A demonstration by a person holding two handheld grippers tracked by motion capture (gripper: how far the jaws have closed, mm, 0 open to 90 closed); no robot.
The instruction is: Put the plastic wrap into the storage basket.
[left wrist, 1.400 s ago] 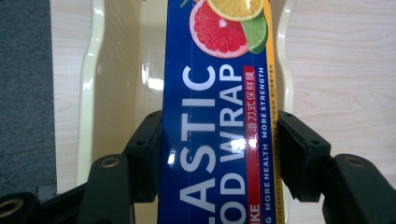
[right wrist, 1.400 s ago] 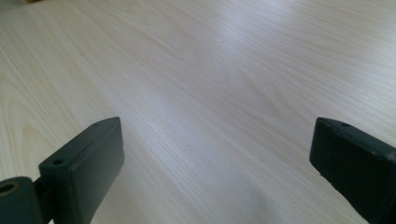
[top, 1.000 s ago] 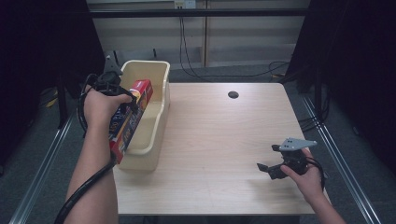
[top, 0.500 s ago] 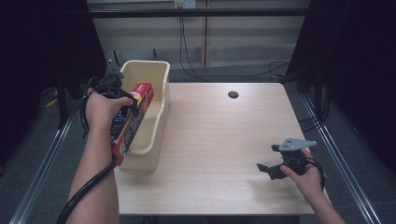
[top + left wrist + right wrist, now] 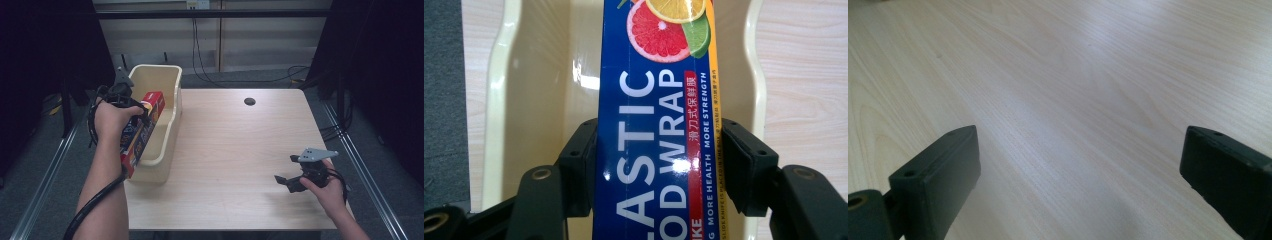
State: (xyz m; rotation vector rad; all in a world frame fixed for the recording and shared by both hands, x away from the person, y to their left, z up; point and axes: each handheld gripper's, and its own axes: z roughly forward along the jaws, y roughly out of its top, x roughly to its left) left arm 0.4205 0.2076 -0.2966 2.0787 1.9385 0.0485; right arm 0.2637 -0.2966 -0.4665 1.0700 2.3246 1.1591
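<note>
Lowering a plastic wrap box into the cream bin at the frame's left; judged mid-placement, the next move is calling for settling it flat, then releasing. Left gripper is clamping the box's sides. Right gripper is hovering wide open over the table, holding nothing.

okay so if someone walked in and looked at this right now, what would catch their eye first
Most likely the bright blue and red plastic wrap box, clamped in the left gripper and slanting over the cream bin at the table's left edge. Next, the right gripper, jaws wide apart, low over the bare wooden table near its front right corner.
</note>
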